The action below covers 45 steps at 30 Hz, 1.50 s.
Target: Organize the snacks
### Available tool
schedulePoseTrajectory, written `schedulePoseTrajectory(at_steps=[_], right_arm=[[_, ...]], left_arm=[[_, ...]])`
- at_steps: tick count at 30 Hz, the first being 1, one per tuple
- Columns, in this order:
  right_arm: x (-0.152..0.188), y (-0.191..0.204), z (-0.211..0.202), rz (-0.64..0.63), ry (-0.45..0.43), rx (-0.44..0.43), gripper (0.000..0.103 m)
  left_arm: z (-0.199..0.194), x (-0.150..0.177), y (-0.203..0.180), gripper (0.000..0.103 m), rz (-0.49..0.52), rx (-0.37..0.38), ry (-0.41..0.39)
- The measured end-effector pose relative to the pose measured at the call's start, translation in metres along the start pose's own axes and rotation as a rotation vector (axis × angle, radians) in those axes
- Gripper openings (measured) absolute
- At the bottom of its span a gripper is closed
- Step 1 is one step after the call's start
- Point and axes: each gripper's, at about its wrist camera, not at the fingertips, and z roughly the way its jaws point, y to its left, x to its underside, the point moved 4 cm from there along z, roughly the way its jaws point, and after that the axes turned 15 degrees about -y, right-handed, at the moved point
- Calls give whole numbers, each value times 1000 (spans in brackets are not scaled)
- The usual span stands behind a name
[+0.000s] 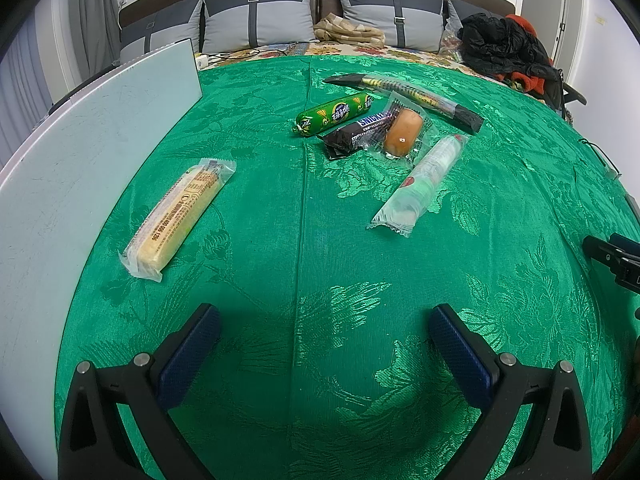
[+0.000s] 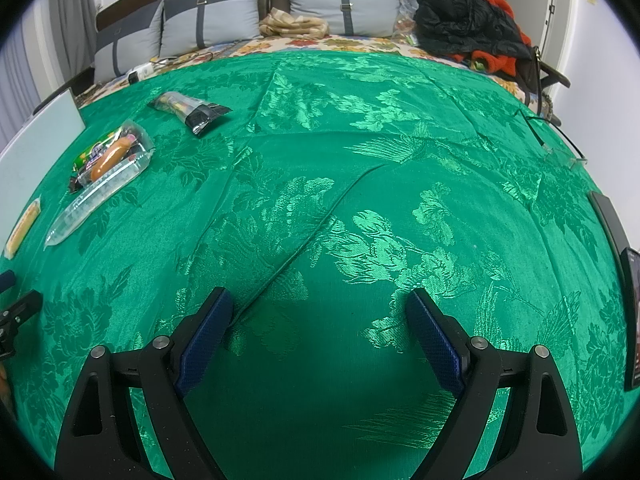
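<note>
Centrally, snacks are clustered on the green cloth [image 1: 280, 240]: Snickers bar [image 1: 360, 132] touched by green sausage [image 1: 336, 114] and wrapped bun [image 1: 403, 131]; cracker pack [image 1: 176, 220] well apart leftward. Left gripper [image 1: 324, 344] and right gripper [image 2: 320, 328] are held empty, jaws wide.

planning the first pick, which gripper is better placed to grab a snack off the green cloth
Left, probably. The left gripper is open and faces the snack pile and the cracker pack. For the right gripper, also open, the snacks sit far off to its left.
</note>
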Motion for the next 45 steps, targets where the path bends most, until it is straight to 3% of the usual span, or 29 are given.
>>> schedulePoseTrajectory(at_steps=[22,25,27,30,33,35,42,44,45], right_arm=[[0,0,0,1,0,0,91],[0,0,0,2,0,0,91],[0,0,0,2,0,0,91],[0,1,0,2,0,0,91],[0,1,0,2,0,-1,91],[0,1,0,2,0,0,91],[0,1,0,3,0,0,91],[0,1,0,3,0,0,91],[0,1,0,3,0,0,91]], left_arm=[[0,1,1,103,-1,-1,1],[-3,2,2,103,18,17,48],[-7,3,7,103,23,30,126],[-19,-15,21,102,10,67,113],[-17,-45,43,102,50,4,63],[-4,-61,58,101,55,-33,80],[55,-68,89,70,67,-79,225],[56,-62,93,56,39,-63,246],[52,-61,94,35,5,-41,238]])
